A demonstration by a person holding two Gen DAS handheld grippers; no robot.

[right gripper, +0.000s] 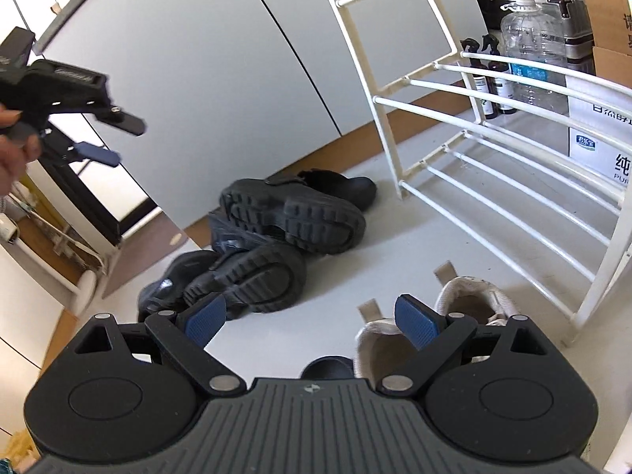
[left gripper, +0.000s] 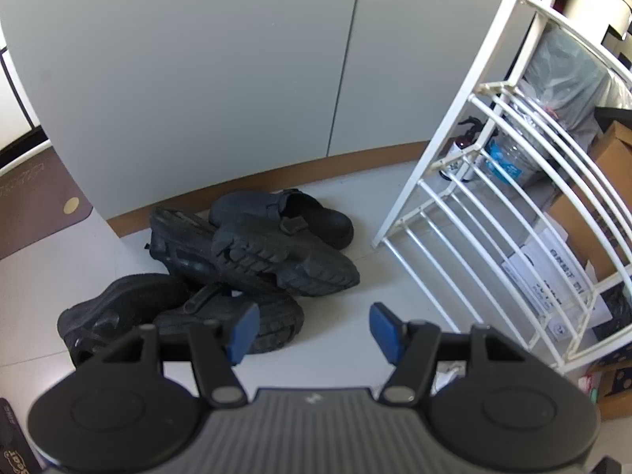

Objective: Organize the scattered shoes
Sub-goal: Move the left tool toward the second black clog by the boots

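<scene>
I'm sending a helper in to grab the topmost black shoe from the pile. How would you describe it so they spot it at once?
Start at the white wire shoe rack standing against the grey wall; on the floor left of its foot lies a heap of black shoes. The one to take is the overturned shoe on top, nearest the rack. It alone shows its whole chunky, ridged sole facing up.

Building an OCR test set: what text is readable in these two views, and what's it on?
"纯" over "PU", cut off at the frame edge: white carton behind the shoe rack.
Blue logo on that carton: too small.
Bottle labels: blurred.
White boxes: print unreadable.
Black shoes: none visible.
</scene>
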